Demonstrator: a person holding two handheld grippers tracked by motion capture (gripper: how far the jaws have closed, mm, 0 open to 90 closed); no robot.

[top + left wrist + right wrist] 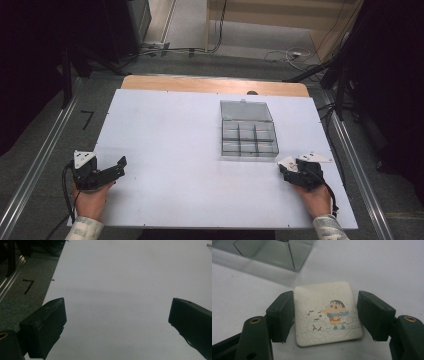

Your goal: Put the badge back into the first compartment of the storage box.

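Note:
A white square tile (327, 312) with a cartoon boy and a snowman printed on it sits between the jaws of my right gripper (325, 315), which press on its two side edges. From above, the tile (288, 161) shows at the tip of the right gripper (290, 166), near the table's right front. Just beyond it stands a clear plastic compartment box (248, 131) with its lid folded back; one corner of the box (274, 252) shows close ahead. My left gripper (107, 166) rests at the left front, and its jaws (117, 315) stand wide open over bare board.
A white board (175, 150) covers the wooden table. Metal rails (40, 165) run along both sides, with grey floor and cables beyond. The board's left edge (53, 282) lies close to my left gripper.

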